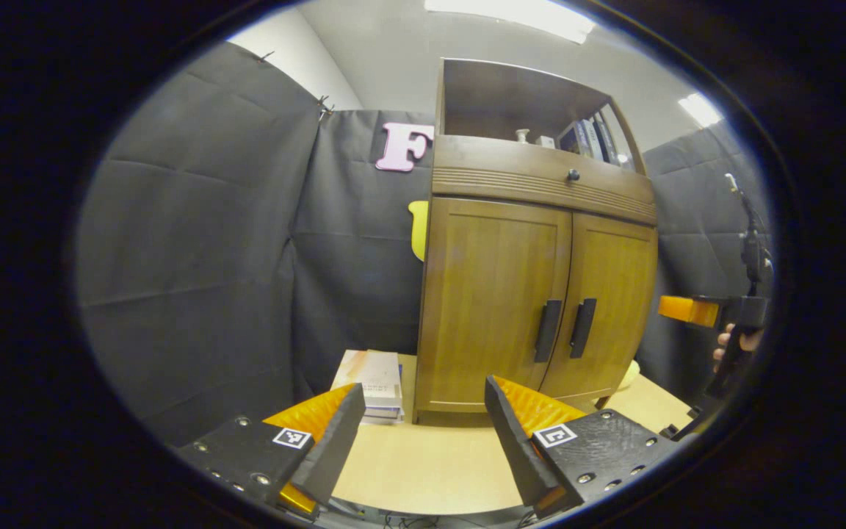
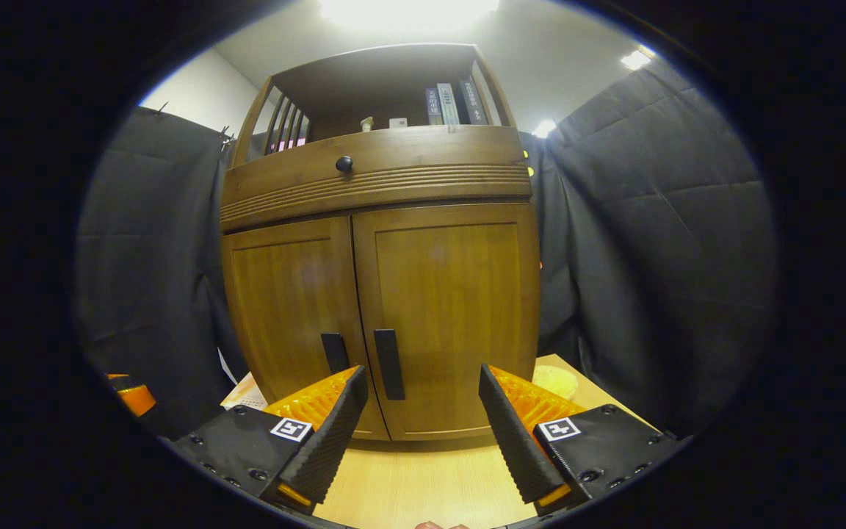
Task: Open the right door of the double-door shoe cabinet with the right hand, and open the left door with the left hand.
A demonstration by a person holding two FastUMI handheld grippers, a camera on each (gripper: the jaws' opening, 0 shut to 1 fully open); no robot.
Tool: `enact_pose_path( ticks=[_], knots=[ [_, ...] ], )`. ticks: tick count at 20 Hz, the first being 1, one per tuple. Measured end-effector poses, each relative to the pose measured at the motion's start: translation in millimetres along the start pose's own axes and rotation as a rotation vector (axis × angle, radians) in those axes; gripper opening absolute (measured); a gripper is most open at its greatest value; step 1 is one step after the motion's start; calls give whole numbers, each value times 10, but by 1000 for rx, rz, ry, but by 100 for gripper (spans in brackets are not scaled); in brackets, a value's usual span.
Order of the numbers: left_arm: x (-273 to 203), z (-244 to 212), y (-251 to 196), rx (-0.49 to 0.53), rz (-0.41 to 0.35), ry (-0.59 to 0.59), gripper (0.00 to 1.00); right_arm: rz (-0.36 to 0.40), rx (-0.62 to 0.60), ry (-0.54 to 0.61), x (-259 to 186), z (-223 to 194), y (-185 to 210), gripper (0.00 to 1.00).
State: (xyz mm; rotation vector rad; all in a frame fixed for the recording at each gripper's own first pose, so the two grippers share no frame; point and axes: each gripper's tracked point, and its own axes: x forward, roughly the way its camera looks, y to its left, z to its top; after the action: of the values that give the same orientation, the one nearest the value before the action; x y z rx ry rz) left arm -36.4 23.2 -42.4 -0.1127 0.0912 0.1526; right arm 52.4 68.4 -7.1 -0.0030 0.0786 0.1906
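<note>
- Both doors, the left door (image 2: 294, 323) and the right door (image 2: 456, 308), look shut at 12 o'clock.
- The right hand-held gripper (image 2: 423, 400) is open, empty, near the right handle (image 2: 388, 364).
- The left hand-held gripper (image 1: 423, 415) is open too.

Book spines (image 2: 452, 103) on cabinet shelf, lettering too small to read

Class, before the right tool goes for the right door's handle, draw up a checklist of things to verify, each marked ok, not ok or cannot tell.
1. Right tool open: ok.
2. Left tool open: ok.
3. Right door shut, not yet opened: ok.
4. Left door shut: ok.
5. Right handle unobstructed and between the tool's fingers in the right gripper view: ok.
6. Doors unlatched: cannot tell.
</note>
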Motion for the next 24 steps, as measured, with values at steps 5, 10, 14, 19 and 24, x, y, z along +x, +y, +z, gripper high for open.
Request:
enact_pose_path(
  ticks=[5,10,14,19,24],
  knots=[
    [-40,-127,1,-14,55,51,94,55,-7,6,451,138,228,94],
    [3,-21,10,-17,140,46,94,93,-17,-3,980,207,361,96],
    [-8,38,29,-31,228,32,94,91,-23,39,1283,-9,350,94],
    [-60,-63,80,-52,311,54,94,93,-22,102,1581,-249,363,94],
    [-79,-67,122,-59,372,50,94,71,-41,134,1715,-436,394,94]
  ],
)
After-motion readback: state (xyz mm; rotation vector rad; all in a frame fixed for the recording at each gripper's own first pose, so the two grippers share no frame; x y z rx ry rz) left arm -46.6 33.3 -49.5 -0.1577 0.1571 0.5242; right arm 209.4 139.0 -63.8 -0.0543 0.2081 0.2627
